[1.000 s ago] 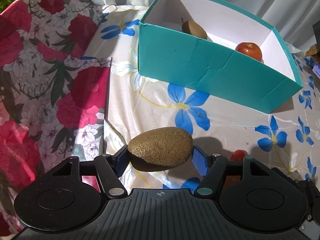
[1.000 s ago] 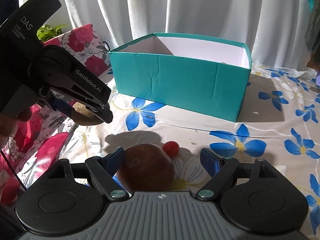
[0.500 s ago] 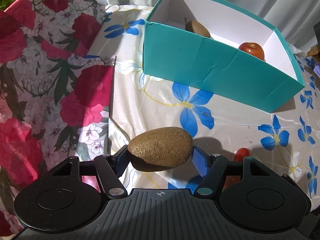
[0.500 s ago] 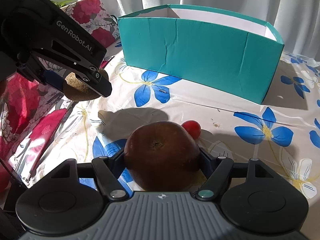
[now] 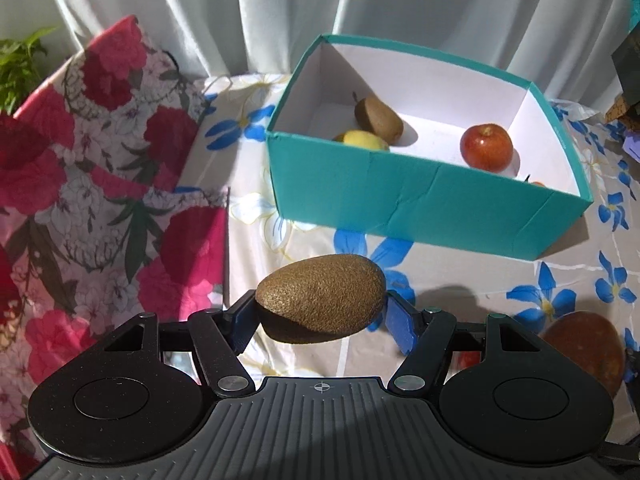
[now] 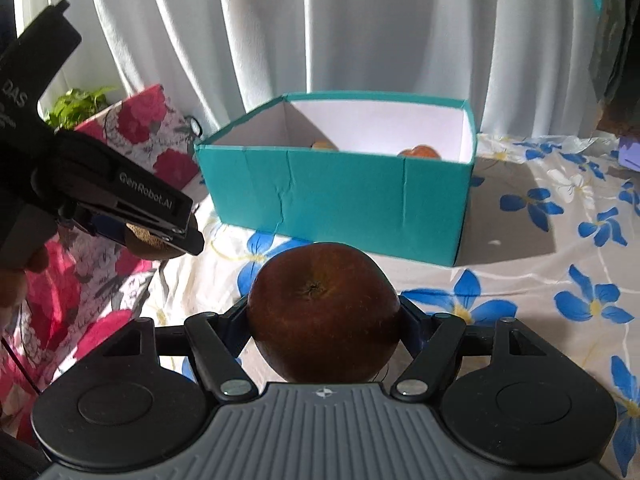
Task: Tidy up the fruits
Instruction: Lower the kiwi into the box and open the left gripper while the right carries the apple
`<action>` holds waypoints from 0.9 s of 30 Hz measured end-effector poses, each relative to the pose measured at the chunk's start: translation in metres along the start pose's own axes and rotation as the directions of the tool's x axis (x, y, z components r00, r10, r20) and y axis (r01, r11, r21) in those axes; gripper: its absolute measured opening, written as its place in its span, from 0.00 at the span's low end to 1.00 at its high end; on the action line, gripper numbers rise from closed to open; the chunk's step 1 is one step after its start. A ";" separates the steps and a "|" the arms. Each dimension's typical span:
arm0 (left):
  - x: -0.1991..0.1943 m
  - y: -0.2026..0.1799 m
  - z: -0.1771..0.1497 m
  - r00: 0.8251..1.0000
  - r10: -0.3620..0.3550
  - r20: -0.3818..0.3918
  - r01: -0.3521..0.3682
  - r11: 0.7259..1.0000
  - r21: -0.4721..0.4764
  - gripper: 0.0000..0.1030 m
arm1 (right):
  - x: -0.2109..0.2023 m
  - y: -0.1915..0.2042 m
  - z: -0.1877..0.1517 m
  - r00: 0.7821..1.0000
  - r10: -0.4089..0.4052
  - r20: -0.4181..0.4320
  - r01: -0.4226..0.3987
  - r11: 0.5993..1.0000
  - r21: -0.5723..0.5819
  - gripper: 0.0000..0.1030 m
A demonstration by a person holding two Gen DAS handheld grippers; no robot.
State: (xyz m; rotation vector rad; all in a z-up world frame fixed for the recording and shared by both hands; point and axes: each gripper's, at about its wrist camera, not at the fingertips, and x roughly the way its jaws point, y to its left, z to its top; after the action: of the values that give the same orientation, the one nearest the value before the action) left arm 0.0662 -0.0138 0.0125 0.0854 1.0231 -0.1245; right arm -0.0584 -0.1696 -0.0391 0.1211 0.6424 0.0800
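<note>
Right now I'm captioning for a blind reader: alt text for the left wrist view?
The left gripper clamps a brown kiwi above a floral tablecloth. Beyond, an open teal box holds another kiwi, a yellow fruit and a red apple.

A home setting, likely a living or bedroom corner. Pale pleated curtains (image 6: pixel 320 28) hang behind a surface spread with a cream cloth printed with blue flowers (image 6: pixel 560 280). A red-and-pink floral fabric (image 5: pixel 100 200) drapes beside it, near a green leafy houseplant (image 6: pixel 76 104).
</note>
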 end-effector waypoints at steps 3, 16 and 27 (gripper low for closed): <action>-0.007 -0.010 0.011 0.999 -0.010 0.038 0.009 1.000 0.020 0.69 | -0.009 -0.007 0.010 0.999 -0.019 0.043 0.018 1.000 0.013 0.70; -0.011 -0.033 0.042 0.991 -0.007 0.133 -0.004 0.997 0.083 0.69 | -0.015 -0.027 0.029 0.990 -0.083 0.117 0.076 0.995 0.064 0.70; 0.005 -0.045 0.073 0.985 0.003 0.173 -0.021 0.995 0.101 0.69 | -0.011 -0.042 0.047 0.979 -0.126 0.157 0.112 0.989 0.098 0.70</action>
State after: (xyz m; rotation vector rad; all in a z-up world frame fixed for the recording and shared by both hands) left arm 0.1242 -0.0684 0.0452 0.1713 0.8424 -0.1705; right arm -0.0373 -0.2160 -0.0013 0.1730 0.4883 -0.0740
